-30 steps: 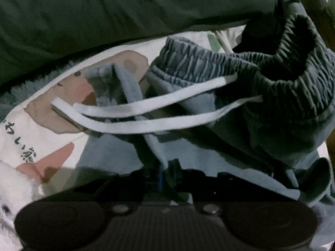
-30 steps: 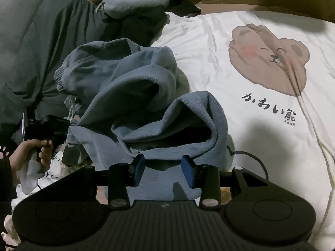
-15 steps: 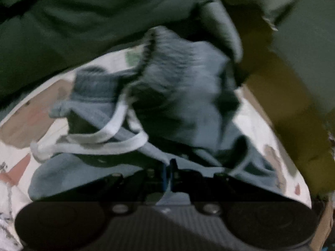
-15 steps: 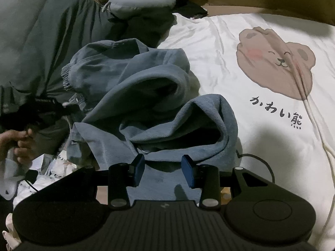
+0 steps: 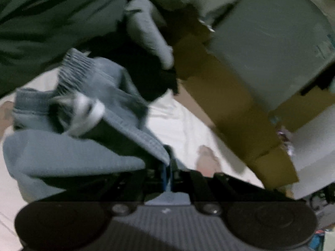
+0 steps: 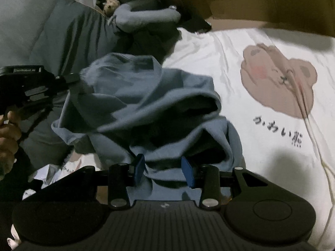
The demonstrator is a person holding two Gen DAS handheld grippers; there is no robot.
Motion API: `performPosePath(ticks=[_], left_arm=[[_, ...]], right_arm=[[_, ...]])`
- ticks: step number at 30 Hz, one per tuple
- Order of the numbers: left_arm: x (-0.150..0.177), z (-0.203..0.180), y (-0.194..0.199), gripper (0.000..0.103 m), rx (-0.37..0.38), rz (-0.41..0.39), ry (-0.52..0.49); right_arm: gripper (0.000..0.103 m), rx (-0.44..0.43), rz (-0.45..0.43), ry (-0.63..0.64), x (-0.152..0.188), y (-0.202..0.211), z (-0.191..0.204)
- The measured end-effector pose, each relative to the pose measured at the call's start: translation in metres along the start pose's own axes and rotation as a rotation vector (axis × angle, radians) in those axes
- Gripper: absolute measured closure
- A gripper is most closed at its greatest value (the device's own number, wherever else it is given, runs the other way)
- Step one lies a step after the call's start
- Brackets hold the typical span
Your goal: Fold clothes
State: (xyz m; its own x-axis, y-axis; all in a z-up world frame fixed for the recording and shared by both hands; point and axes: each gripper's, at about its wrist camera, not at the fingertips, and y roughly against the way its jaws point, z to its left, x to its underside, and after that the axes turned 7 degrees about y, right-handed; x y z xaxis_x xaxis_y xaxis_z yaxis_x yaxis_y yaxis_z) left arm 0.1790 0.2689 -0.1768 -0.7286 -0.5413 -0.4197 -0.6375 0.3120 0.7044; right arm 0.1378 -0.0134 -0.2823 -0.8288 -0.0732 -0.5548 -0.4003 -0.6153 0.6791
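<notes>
A pair of grey-blue sweatpants [image 6: 150, 96] with a white drawstring [image 5: 88, 113] lies crumpled on a white bedsheet [image 6: 219, 48] with a bear print. My left gripper [image 5: 166, 167] is shut on an edge of the sweatpants [image 5: 117, 113] and holds it lifted; it also shows at the left of the right wrist view [image 6: 69, 79]. My right gripper [image 6: 164, 170] is open, its blue fingers [image 6: 139, 167] on either side of a fold of the sweatpants.
A dark green blanket [image 5: 41, 25] and a grey plush toy [image 6: 146, 16] lie at the bed's far side. Cardboard boxes [image 5: 230, 96] stand past the bed edge. A brown bear print [image 6: 278, 79] marks the sheet on the right.
My left gripper has lifted and swung to the right with the sweatpants edge, dragging the cloth up. My right gripper moved forward so the fold sits between its fingers.
</notes>
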Motion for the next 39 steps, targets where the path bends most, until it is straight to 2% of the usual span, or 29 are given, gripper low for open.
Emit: performPosePath(ticks=[9, 18, 22, 24, 27, 29, 34, 39], left_arm=[[0.035, -0.048, -0.031, 0.100, 0.142, 0.115, -0.061], [0.072, -0.067, -0.065, 0.100, 0.207, 0.220, -0.089], [0.086, -0.063, -0.076, 0.098, 0.201, 0.279, -0.095], [0.089, -0.060, -0.077, 0.094, 0.189, 0.305, -0.094], [0.089, -0.058, -0.071, 0.075, 0.173, 0.314, -0.113], [0.085, -0.058, -0.065, 0.051, 0.164, 0.303, -0.132], [0.071, -0.055, -0.054, 0.048, 0.079, 0.221, -0.192], [0.056, -0.049, -0.055, 0.036, -0.058, 0.104, -0.253]], right_arm=[[0.057, 0.011, -0.057, -0.009, -0.016, 0.016, -0.004], [0.057, 0.048, -0.123, -0.058, -0.020, 0.043, -0.026], [0.057, 0.079, -0.140, -0.068, -0.026, 0.052, -0.041], [0.057, 0.078, -0.138, -0.070, -0.026, 0.052, -0.043], [0.057, 0.067, -0.124, -0.071, -0.022, 0.047, -0.042], [0.057, 0.056, -0.112, -0.074, -0.018, 0.041, -0.039], [0.057, 0.046, -0.094, -0.071, -0.011, 0.034, -0.030], [0.057, 0.064, -0.097, -0.064, -0.010, 0.036, -0.028]])
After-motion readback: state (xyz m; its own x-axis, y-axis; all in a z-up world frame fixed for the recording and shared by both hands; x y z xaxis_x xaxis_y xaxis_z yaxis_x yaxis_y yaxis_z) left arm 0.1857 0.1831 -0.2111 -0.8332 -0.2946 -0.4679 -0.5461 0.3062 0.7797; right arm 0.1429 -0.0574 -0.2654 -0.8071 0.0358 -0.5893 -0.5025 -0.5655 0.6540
